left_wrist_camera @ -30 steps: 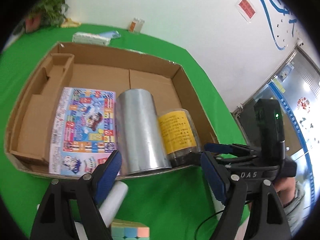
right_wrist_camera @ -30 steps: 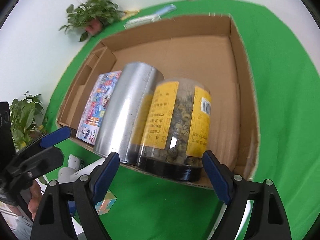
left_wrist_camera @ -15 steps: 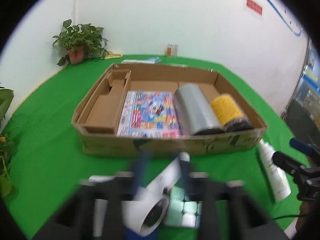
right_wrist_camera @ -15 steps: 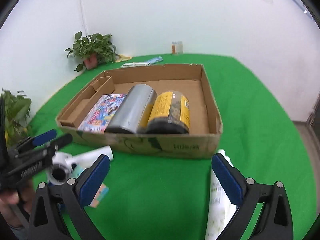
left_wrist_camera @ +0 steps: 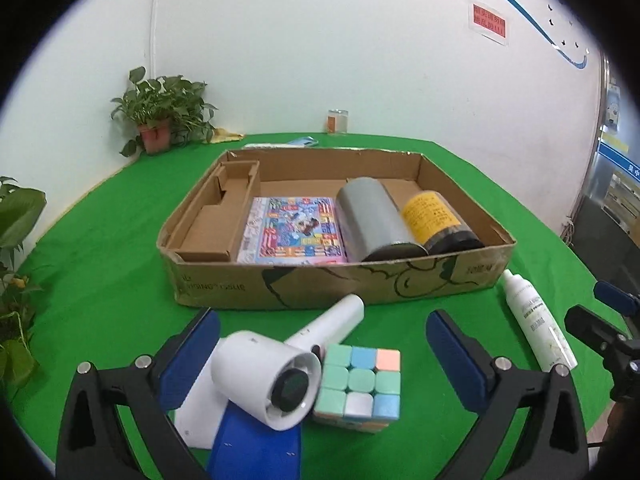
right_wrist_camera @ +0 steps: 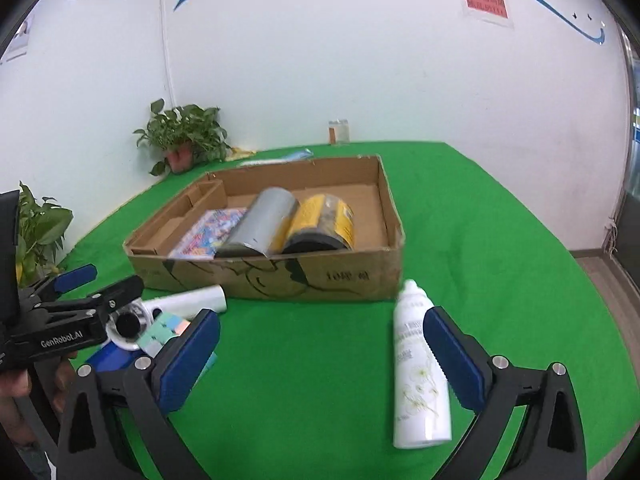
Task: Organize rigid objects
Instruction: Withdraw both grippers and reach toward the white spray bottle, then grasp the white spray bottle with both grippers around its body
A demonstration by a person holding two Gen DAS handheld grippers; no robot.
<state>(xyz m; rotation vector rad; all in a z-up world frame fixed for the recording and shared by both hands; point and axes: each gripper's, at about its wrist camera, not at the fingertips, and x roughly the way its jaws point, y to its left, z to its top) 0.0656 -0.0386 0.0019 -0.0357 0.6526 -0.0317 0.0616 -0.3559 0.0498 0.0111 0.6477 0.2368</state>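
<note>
A cardboard box [left_wrist_camera: 332, 280] on the green table holds a colourful booklet [left_wrist_camera: 292, 228], a silver can [left_wrist_camera: 372, 216] and a yellow-labelled jar [left_wrist_camera: 432, 212], both lying down. In front of it lie a white hair dryer [left_wrist_camera: 264, 376], a pastel cube [left_wrist_camera: 360, 380] and a white bottle [right_wrist_camera: 416, 368]. My left gripper [left_wrist_camera: 324, 360] hovers over the dryer and cube, its jaws opening and touching neither. My right gripper [right_wrist_camera: 320, 360] is also opening, with the bottle just inside its right finger, untouched.
Potted plants [left_wrist_camera: 164, 120] stand at the back left and along the left table edge. A small glass jar [left_wrist_camera: 337, 121] sits by the wall. A blue object [left_wrist_camera: 256, 444] and a white flat piece [left_wrist_camera: 200, 400] lie under the dryer. A hand [right_wrist_camera: 12, 384] holds the left gripper.
Both grippers pulled back from close over the can and jar to the table's near side. The left jaws looked narrow and blurred half a second ago and now stand wide.
</note>
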